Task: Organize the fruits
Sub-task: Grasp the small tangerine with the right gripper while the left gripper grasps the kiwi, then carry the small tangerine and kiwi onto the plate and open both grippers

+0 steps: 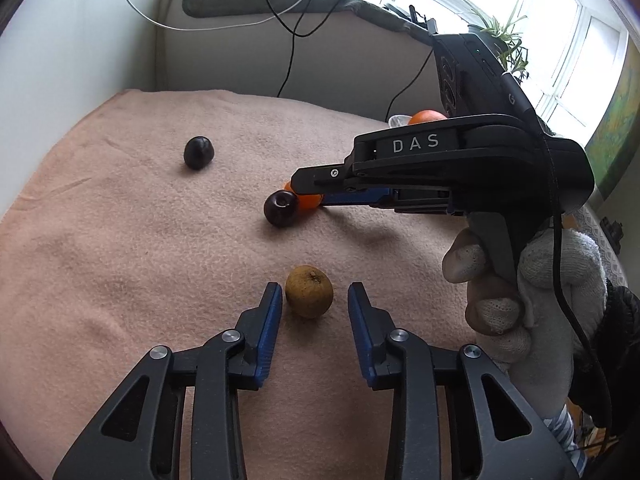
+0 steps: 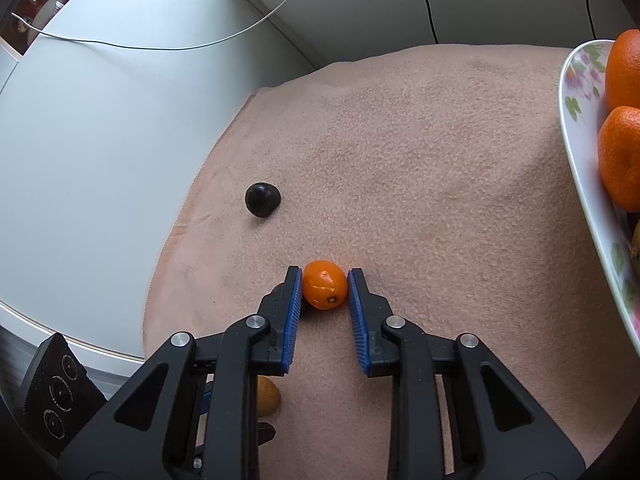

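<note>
Partly done, I reckon: plate (image 2: 576, 152) off to my right w/ two oranges (image 2: 622, 156) already on it. Still loose on the blanket (image 1: 120, 240): four pcs. My right gripper (image 2: 325, 280) has its pads touching both sides of a small orange fruit (image 2: 324, 290), not lifted yet. My left gripper (image 1: 314, 294) is spread around a brownish fruit (image 1: 309, 291), pads not touching. One dark plum (image 1: 281, 209) sits just ahead, 2nd plum (image 1: 198, 153) further ahead-left.
</note>
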`<state>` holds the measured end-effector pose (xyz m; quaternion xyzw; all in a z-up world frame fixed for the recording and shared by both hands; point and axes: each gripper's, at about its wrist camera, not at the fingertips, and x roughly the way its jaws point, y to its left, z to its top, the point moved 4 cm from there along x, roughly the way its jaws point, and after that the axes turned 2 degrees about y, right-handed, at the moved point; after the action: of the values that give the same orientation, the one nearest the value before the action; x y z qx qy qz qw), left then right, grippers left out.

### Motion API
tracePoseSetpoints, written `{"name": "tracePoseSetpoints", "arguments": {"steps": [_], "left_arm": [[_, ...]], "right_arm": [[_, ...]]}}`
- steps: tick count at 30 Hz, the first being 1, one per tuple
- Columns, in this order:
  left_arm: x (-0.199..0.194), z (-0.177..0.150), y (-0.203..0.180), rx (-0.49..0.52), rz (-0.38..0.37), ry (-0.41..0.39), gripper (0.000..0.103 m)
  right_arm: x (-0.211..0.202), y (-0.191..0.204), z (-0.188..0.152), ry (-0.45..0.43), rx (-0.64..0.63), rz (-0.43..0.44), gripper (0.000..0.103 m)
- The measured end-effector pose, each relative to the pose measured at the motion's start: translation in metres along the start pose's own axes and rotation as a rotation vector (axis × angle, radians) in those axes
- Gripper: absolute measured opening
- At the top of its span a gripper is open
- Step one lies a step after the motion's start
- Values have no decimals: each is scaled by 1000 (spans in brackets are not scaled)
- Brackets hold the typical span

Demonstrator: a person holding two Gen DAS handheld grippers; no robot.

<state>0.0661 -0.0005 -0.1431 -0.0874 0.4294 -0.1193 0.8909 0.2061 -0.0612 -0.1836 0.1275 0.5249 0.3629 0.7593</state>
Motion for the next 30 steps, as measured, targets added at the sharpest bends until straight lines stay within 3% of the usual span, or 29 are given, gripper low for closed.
{"name": "tracePoseSetpoints", "arguments": {"steps": [3, 17, 30], "left_arm": [[3, 0, 2, -10, 1, 5, 24], [-12, 2, 5, -44, -31, -36, 24], [-12, 25, -25, -13, -107, -74, 24]], "right_arm": [[-1, 0, -1, -6, -3, -3, 24], [-52, -3, -7, -99, -41, -20, 23], [-145, -25, -17, -280, -96, -167, 23]]}}
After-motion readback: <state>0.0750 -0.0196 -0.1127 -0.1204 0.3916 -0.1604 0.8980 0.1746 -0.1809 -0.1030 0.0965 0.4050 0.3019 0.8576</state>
